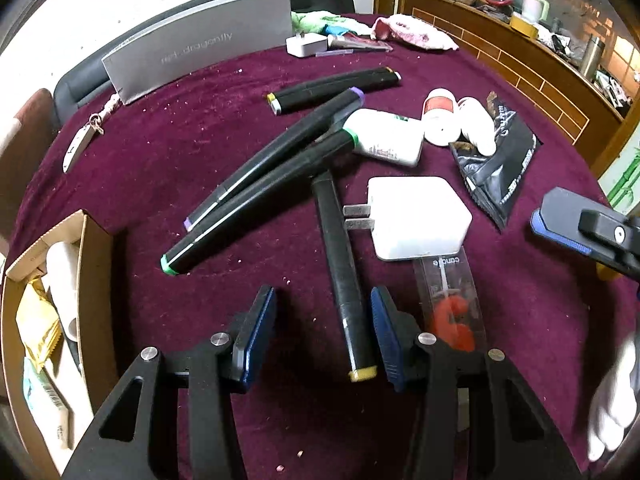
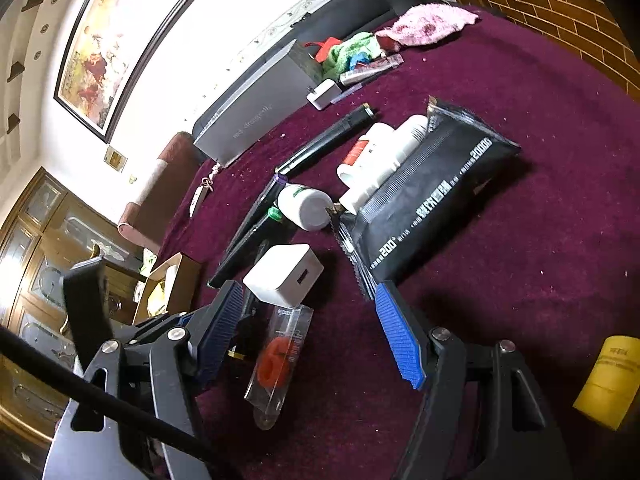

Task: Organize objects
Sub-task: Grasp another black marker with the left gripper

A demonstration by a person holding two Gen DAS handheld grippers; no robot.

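Both claws, left gripper (image 1: 322,330) and right gripper (image 2: 308,330), gape wide above the crowded purple tablecloth (image 2: 520,220), box (image 1: 94,264) at its left edge.

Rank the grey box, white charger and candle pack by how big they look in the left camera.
1. Grey box, largest although farthest away.
2. White charger.
3. Candle pack, though nearness to the camera makes these last two unsure.

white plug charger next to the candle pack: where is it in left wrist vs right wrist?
Left wrist: white charger sits centre-right, prongs pointing left against the yellow-capped marker, just above the candle pack.
Right wrist: white charger sits left of centre, port face visible, just above the candle pack.
Shared landmark: the black foil pouch.
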